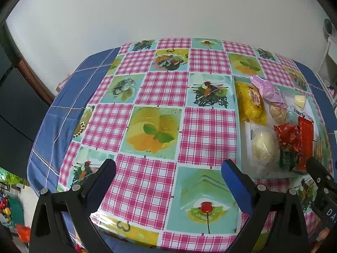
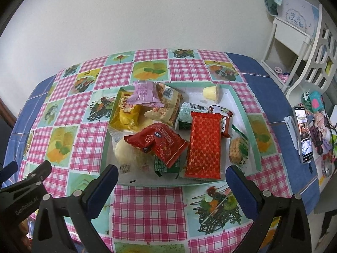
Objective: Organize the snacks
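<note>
A shallow white tray (image 2: 238, 103) holds a pile of snacks: a yellow packet (image 2: 126, 113), a purple packet (image 2: 143, 93), a red rice-cracker packet (image 2: 160, 141), a long red patterned packet (image 2: 204, 143), a pale round bun (image 2: 124, 149), a small jelly cup (image 2: 211, 91) and a green biscuit pack (image 2: 239, 147). My right gripper (image 2: 171, 176) is open and empty just in front of the tray's near edge. My left gripper (image 1: 168, 170) is open and empty over the tablecloth, left of the tray (image 1: 242, 126). The right gripper's finger (image 1: 316, 168) shows at the left wrist view's right edge.
The table has a pink-check and fruit-print cloth (image 1: 160, 88) over a blue cloth (image 1: 69, 88). A white wall stands behind. A white shelf unit (image 2: 299, 42) stands at the right, with a phone (image 2: 303, 132) and clutter on the table's right edge.
</note>
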The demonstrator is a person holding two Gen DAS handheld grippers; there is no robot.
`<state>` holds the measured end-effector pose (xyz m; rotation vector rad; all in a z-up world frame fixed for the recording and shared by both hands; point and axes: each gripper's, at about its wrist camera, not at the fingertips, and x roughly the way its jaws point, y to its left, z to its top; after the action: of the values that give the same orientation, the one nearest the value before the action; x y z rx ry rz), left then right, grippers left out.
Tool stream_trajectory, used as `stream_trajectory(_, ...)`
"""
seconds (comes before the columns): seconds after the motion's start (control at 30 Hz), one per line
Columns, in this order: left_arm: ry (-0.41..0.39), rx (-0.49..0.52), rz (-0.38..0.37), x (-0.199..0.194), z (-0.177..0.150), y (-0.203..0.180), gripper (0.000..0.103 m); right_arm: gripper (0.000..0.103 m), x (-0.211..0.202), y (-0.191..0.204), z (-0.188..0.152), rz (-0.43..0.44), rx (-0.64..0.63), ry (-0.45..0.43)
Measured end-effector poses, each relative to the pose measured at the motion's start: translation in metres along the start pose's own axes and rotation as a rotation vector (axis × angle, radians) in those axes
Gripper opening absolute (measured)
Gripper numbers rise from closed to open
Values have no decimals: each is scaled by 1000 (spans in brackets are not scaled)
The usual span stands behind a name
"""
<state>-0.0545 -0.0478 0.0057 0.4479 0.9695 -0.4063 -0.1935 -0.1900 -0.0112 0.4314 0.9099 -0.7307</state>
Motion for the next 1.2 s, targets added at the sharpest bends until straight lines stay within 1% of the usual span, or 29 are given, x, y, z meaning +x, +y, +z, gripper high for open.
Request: stream_trajectory(1.2,7,-5,1,0,1,-2,100,103,2,4,1,1,-15,5)
